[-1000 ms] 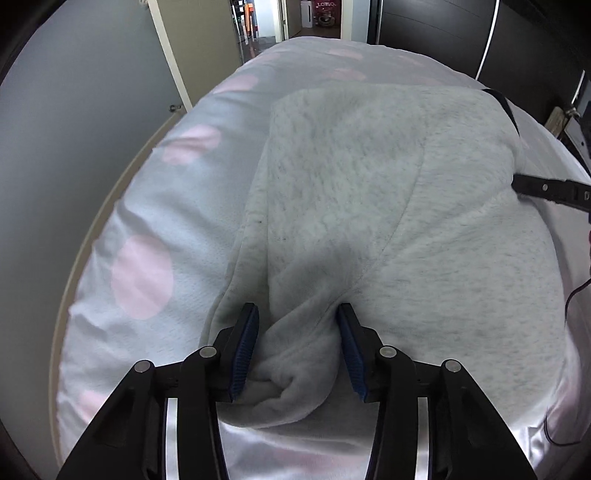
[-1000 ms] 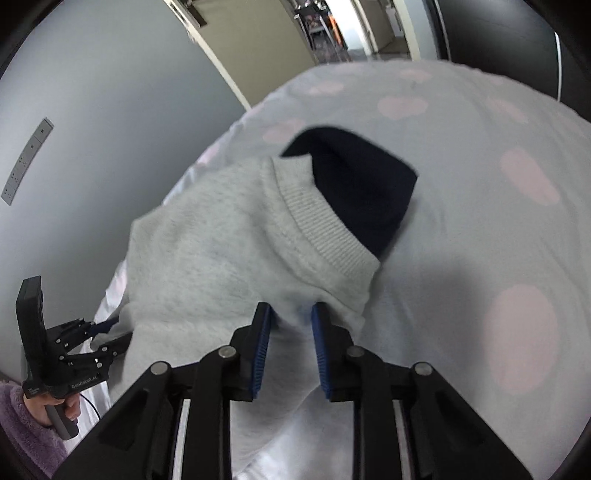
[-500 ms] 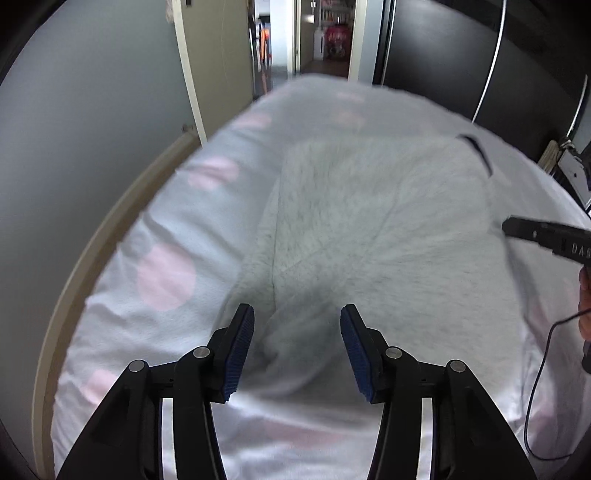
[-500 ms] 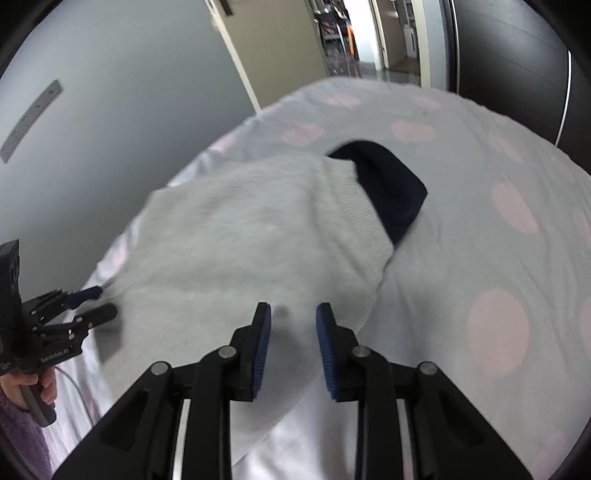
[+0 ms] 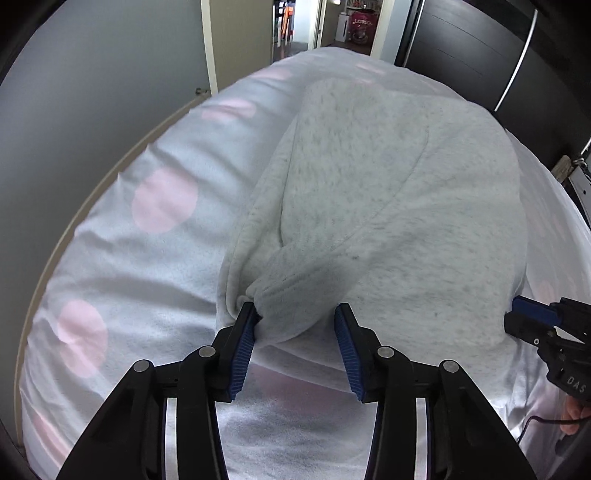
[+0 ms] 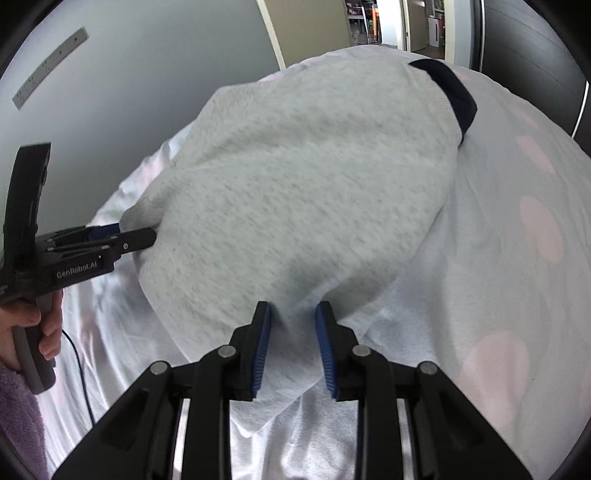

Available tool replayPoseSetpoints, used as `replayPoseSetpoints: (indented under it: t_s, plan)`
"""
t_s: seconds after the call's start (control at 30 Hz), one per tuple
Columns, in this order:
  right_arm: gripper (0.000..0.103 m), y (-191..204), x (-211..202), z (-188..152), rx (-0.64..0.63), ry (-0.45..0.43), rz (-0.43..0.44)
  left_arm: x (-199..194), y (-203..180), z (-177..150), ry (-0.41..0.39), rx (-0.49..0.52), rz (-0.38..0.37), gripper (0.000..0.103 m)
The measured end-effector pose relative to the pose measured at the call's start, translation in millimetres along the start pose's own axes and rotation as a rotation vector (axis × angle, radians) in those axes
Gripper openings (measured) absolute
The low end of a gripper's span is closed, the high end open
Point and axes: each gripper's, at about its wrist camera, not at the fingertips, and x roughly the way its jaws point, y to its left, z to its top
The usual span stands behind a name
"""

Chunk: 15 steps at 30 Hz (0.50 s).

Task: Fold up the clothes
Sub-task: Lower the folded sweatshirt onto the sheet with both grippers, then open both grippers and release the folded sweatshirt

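Bed (image 5: 122,266): covered by a white sheet printed with pale pink dots, creased along the near edge; carries the whole garment.
Room: grey wall (image 5: 74,110) on the left, dark glossy wardrobe doors (image 5: 476,48) on the right, open doorway (image 5: 295,26) beyond the far end of the bed.
Sweater (image 5: 388,206): light grey knit, lying across the middle of the bed, folded over on itself; dark navy lining (image 6: 454,92) visible at its far end in the right wrist view.
Left hand-held gripper (image 5: 294,325): jaws set wide, a bunched fold of the sweater's near edge between them, cloth touching the left pad (image 5: 246,339), right pad apart from it.
Right hand-held gripper (image 6: 293,325): jaws narrower but parted, straddling the sweater's near corner; firm grip cannot be told.
Person: a hand (image 6: 22,325) on the left gripper's handle, with a purple fleecy sleeve (image 6: 18,413) below.
Change since half a second ago: both grippers back down at the sweater's edge, closer to the cloth; left gripper then clear of the fabric, now with a fold between its pads.
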Motion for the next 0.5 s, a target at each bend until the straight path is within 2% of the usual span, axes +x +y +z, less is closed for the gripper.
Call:
replayPoseSetpoints:
  t_s: [0.1, 0.3, 0.37, 0.5]
  plan:
    - [0.025, 4, 2, -2, -0.032, -0.002, -0.039, -4, -2, 1, 0.008, -0.031, 0.009, 0.046]
    - [0.025, 11, -10, 4, -0.017, 0.037, -0.058, -53, -23, -5, -0.036, -0.048, 0.024, 0.046]
    - [0.025, 9, -31, 2, 0.012, 0.029, -0.066, -71, -30, -9, -0.050, -0.052, 0.020, 0.046]
    - [0.025, 18, -84, -6, -0.026, -0.024, -0.125, -117, -52, -30, -0.065, -0.030, 0.018, 0.046]
